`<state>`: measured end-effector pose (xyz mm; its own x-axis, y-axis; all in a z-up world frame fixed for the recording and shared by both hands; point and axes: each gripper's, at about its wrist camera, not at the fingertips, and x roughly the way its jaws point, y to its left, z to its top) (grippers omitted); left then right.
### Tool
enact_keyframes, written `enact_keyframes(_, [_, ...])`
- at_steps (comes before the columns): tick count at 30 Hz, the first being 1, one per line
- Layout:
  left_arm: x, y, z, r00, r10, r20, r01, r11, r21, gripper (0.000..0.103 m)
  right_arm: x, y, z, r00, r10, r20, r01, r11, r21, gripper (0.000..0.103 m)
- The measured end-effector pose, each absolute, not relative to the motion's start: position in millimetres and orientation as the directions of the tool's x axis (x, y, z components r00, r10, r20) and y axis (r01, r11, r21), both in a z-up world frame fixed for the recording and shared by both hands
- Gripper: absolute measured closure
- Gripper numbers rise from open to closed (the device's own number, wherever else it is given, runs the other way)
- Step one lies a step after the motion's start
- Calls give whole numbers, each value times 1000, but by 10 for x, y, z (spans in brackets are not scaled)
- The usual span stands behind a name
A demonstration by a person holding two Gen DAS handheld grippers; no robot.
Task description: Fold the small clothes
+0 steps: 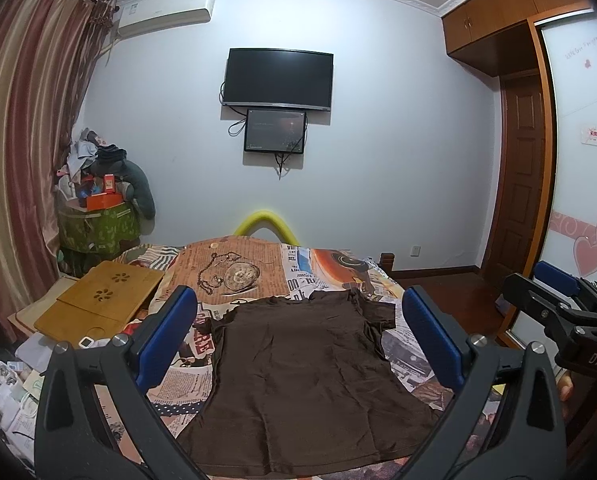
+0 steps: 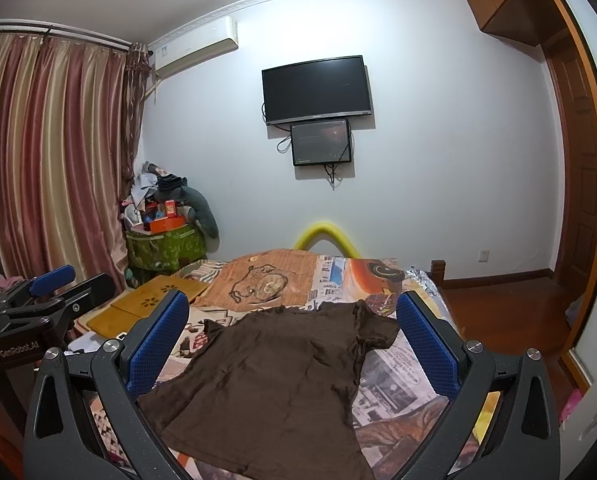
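Observation:
A small dark brown T-shirt [image 1: 298, 376] lies spread flat on the bed's patterned cover, hem toward me, collar away; it also shows in the right wrist view [image 2: 282, 380]. My left gripper [image 1: 298, 312] is open and empty, held above the shirt's near end. My right gripper [image 2: 292, 312] is open and empty, also above the shirt. The right gripper shows at the right edge of the left wrist view [image 1: 554, 296]. The left gripper shows at the left of the right wrist view [image 2: 54, 284].
The bed cover [image 1: 242, 276] has a newspaper and pocket-watch print. A wooden lap tray [image 1: 98, 300] lies on the bed's left side. A green box [image 1: 98, 228] piled with clutter stands by the curtains. A wardrobe [image 1: 578, 160] and wooden floor are at right.

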<state>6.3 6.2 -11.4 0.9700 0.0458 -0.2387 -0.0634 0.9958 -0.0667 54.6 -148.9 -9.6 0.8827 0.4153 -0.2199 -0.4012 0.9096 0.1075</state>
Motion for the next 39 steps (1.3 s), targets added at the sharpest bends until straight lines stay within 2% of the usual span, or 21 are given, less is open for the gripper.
enact_keyframes(39, [54, 14, -61, 972, 61, -226, -74, 996, -47, 0, 559, -1571, -85, 887, 405, -220, -389, 914, 114, 0])
